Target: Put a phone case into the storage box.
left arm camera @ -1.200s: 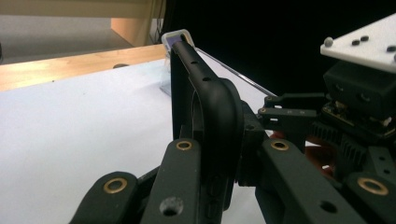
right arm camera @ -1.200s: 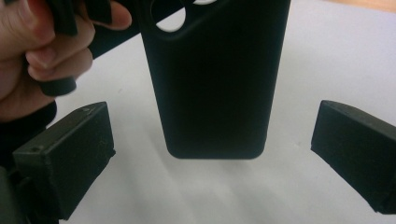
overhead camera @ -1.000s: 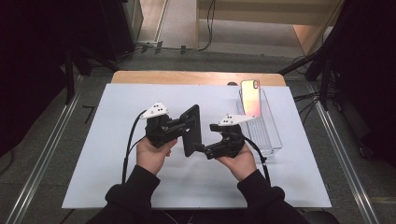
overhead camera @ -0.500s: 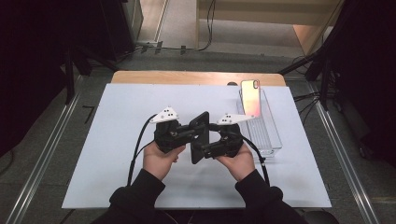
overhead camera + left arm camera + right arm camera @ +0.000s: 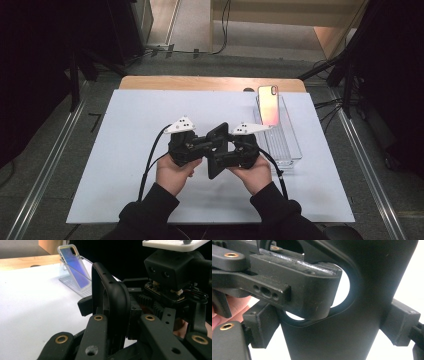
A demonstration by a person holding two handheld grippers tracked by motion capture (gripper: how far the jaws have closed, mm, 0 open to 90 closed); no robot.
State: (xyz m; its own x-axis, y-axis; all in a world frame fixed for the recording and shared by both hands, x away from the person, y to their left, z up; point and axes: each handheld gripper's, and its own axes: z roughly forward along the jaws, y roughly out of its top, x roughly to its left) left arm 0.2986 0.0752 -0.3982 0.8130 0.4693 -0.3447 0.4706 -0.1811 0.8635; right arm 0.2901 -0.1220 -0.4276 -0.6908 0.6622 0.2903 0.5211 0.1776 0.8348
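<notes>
Over the table (image 5: 125, 150), the black case (image 5: 216, 150) stands on edge between both grippers. The left gripper (image 5: 200, 146) has its fingers clamped on the case's rim (image 5: 110, 290). The right gripper (image 5: 226, 152) has been closing, with one finger (image 5: 402, 325) on each side of the case (image 5: 352, 340). Behind them a phone (image 5: 75, 267) leans in a clear tray (image 5: 285, 145).

One black phone case (image 5: 216, 150), one phone (image 5: 268, 105), one clear tray (image 5: 287, 150) and two tongs: left (image 5: 202, 145), right (image 5: 225, 157).
</notes>
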